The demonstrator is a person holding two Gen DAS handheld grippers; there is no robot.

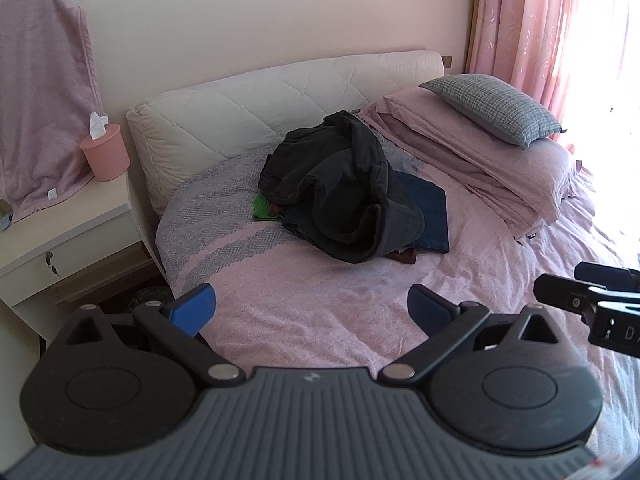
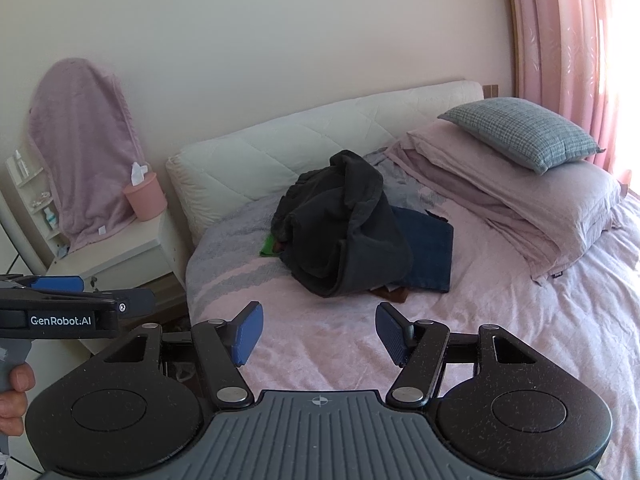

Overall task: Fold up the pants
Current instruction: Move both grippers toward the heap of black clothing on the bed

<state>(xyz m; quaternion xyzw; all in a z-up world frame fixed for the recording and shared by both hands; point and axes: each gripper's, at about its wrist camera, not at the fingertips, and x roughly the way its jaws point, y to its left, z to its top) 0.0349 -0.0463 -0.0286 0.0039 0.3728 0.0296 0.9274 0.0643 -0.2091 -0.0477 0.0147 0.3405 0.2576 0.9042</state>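
Note:
A crumpled pair of dark grey pants (image 1: 344, 188) (image 2: 344, 224) lies in a heap on the pink bed (image 1: 320, 312) (image 2: 500, 320), near the headboard. Under it sit a folded blue garment (image 1: 428, 216) (image 2: 428, 252), a green piece (image 1: 262, 206) and a brown piece (image 2: 390, 294). My left gripper (image 1: 311, 312) hovers open over the near part of the bed, well short of the heap. My right gripper (image 2: 319, 332) also stands open with nothing between its fingers, short of the heap. Each gripper shows at the edge of the other's view.
A white nightstand (image 1: 60, 220) (image 2: 120, 252) left of the bed carries a pink tissue tub (image 1: 105, 152) (image 2: 145, 196) and a mauve towel draped over something. Stacked pillows (image 1: 500, 152) (image 2: 540, 196) lie at the right, pink curtains (image 1: 560, 20) behind. A hand (image 2: 16, 396) holds the left gripper's handle.

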